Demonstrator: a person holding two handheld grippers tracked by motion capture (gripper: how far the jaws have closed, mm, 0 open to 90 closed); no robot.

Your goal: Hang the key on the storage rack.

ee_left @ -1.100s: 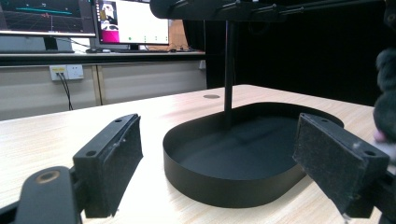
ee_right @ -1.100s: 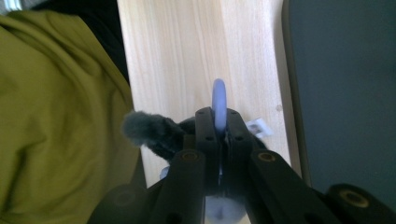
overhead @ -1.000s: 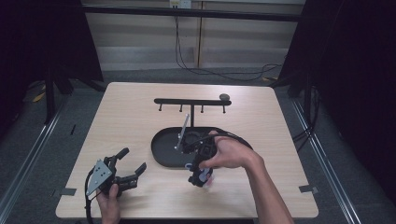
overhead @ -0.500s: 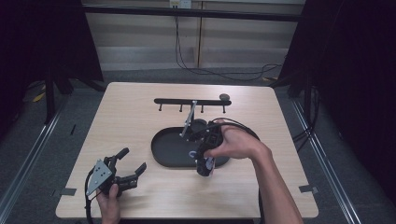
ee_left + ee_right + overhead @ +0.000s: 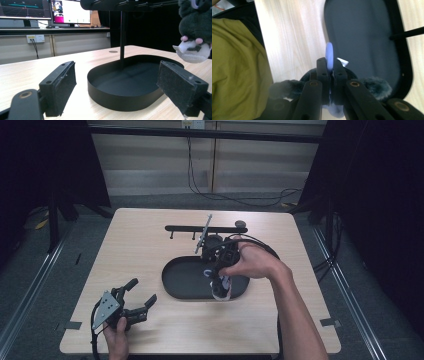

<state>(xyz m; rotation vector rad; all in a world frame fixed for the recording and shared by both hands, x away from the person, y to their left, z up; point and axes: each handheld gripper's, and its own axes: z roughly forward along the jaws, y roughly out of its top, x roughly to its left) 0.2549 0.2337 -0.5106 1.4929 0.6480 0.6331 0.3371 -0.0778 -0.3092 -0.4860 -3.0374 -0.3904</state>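
A dark grey plush toy (image 5: 220, 288) with a white muzzle hangs over the right end of the black oval tray (image 5: 182, 287). My right gripper (image 5: 218, 274) points down and is shut on the toy's light-blue ring (image 5: 329, 53). In the right gripper view the jaws (image 5: 329, 65) pinch the ring edge-on, with grey fur (image 5: 287, 88) bulging to both sides. The left gripper view has the toy (image 5: 193, 27) hanging at top right. My left gripper (image 5: 142, 290) rests open near the table's front left corner, aimed at the tray (image 5: 117, 100), with nothing between its pads (image 5: 63, 86).
A thin post (image 5: 203, 234) rises from the tray's back and carries a black horizontal bar (image 5: 185, 228) with small hooks. Cables trail over the table's right side (image 5: 262, 245). A yellow-green garment (image 5: 237, 70) lies at the left of the right gripper view.
My right gripper has carried the plush toy up and away from the table's front, from the tray's near rim to over its right end. The left gripper has stayed put.
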